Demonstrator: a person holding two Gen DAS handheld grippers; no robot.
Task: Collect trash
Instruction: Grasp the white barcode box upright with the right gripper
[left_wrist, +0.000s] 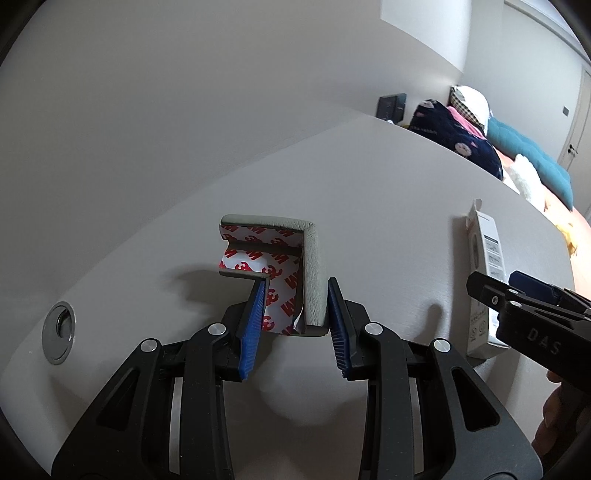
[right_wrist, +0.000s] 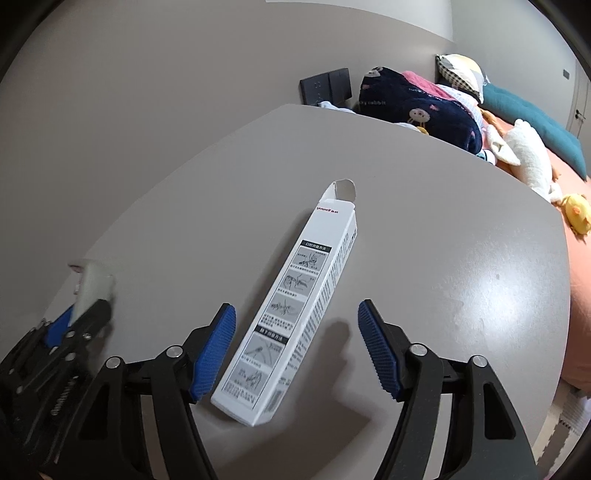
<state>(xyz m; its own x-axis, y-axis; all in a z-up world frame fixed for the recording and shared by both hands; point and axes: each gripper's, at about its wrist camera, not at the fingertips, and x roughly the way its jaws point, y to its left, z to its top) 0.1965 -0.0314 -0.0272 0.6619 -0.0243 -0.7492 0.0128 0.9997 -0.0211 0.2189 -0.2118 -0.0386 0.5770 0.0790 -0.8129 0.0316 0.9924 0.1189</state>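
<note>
My left gripper is shut on a grey foam corner guard, an L-shaped piece lined with white and red backing paper, held just above the white desk. A long white carton with printed pictures lies flat on the desk, its far flap open. My right gripper straddles the carton's near half, its blue pads standing apart from the carton's sides. The carton shows at the right of the left wrist view, with the right gripper over it. The left gripper with the guard appears at the left edge.
A round metal cable grommet is set in the desk at the left. Behind the desk lies a bed with a dark blanket, pillows, a teal cushion and a yellow duck toy. Black wall switches sit on the wall.
</note>
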